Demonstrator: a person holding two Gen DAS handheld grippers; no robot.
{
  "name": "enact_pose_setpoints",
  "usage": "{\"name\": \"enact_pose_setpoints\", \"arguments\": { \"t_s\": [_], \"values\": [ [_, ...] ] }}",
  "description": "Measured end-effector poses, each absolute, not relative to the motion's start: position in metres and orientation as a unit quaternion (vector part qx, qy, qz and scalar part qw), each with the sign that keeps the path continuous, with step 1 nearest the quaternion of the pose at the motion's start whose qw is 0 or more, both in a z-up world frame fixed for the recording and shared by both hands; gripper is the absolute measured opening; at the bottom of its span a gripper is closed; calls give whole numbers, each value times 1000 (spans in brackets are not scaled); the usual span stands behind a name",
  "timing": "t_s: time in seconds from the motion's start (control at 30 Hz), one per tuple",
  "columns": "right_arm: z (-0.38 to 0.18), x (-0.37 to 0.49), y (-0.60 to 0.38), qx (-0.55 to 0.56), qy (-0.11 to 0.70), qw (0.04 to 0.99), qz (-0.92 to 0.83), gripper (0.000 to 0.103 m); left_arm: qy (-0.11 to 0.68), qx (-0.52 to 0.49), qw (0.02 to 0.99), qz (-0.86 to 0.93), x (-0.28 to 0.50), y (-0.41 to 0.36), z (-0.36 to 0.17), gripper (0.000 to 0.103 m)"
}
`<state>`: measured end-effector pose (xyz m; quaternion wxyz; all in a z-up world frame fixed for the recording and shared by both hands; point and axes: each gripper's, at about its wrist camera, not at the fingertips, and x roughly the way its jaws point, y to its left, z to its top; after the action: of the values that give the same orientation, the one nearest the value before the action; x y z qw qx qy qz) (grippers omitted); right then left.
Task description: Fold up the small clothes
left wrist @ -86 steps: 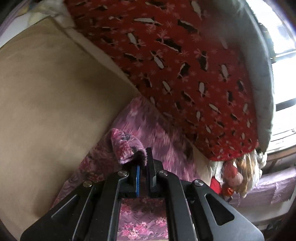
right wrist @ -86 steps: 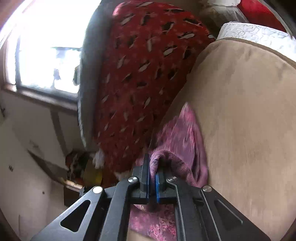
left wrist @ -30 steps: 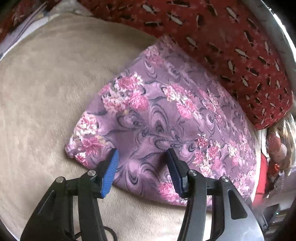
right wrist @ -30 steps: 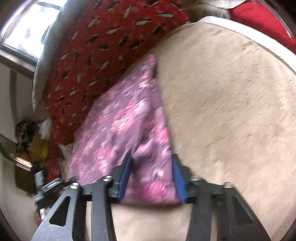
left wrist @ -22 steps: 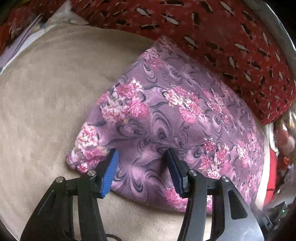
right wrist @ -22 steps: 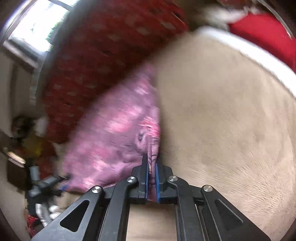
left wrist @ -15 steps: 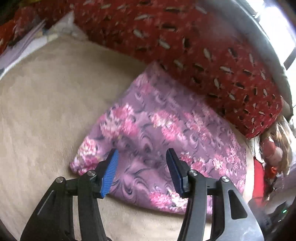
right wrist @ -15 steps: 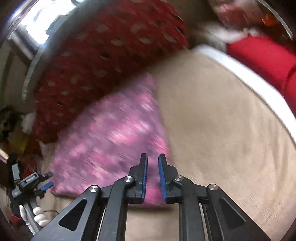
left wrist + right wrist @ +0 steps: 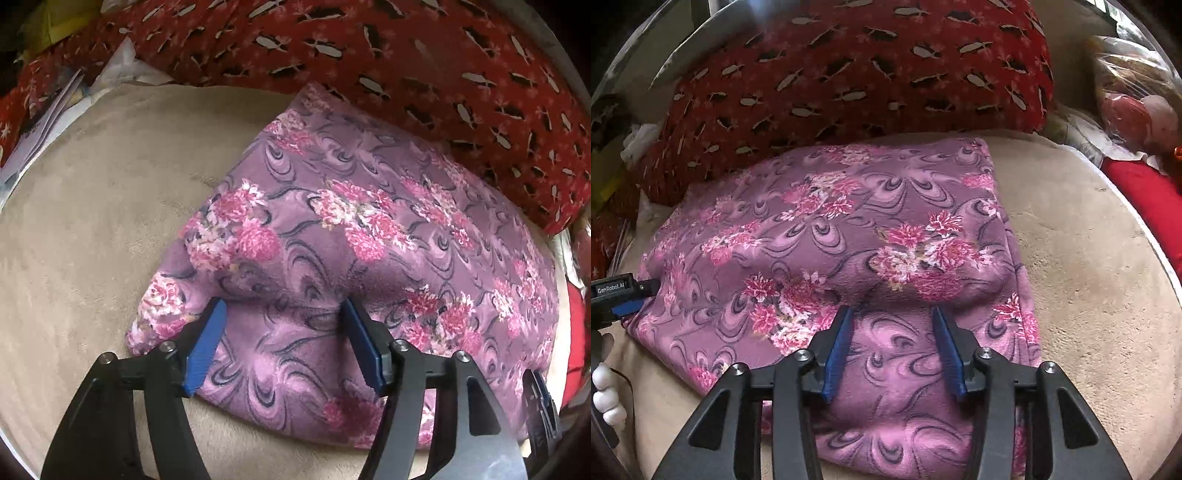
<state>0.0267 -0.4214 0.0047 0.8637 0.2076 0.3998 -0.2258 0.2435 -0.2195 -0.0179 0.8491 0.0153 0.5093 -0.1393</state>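
Both your claws are released right now: the left claw [image 9: 282, 314] has its blue pads spread wide over the near edge of the purple floral garment [image 9: 369, 236], and the right claw [image 9: 892, 319] is spread the same way over its own stretch of that near edge, nothing gripped in either. The garment [image 9: 827, 236] lies flat-ish on the beige cushion [image 9: 92, 221], its far edge tucked up against the red patterned pillow [image 9: 857, 74], with a soft ridge running across it just ahead of your pads.

Looks like one fold is down and you're about to take the next one. My two cents: bite the near edge at matching spots, well apart from each other, and get all the layers in each pinch, since fleece like this tends to slip. Lift evenly, carry toward the pillow side, then lay it down so the edges line up.
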Motion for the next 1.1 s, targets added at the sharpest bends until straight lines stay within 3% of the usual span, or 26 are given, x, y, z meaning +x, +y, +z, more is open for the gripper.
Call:
{"name": "enact_pose_setpoints", "arguments": {
  "t_s": [0.13, 0.27, 0.5, 0.63, 0.9, 1.0, 1.1],
  "values": [
    [3, 27, -424, 217, 399, 865, -211, 56, 511, 15, 848, -141, 246, -220, -18, 66],
    [10, 36, -430, 242, 421, 850, -204, 56, 511, 11, 848, -143, 245, -217, -17, 66],
    [40, 29, -446, 247, 360, 858, -271, 58, 490, -2, 861, -134, 241, -210, -8, 66],
    [2, 34, -471, 276, 436, 808, -285, 66, 465, -40, 878, -107, 246, -190, 1, 66],
    [28, 17, -484, 290, 351, 837, -305, 70, 491, -34, 867, -84, 260, -187, -18, 66],
    [4, 27, -489, 290, 401, 819, -291, 70, 493, -35, 865, -85, 261, -186, -20, 69],
    [3, 24, -483, 267, 401, 827, -288, 71, 506, -44, 856, -102, 265, -179, -17, 69]
  ]
}}
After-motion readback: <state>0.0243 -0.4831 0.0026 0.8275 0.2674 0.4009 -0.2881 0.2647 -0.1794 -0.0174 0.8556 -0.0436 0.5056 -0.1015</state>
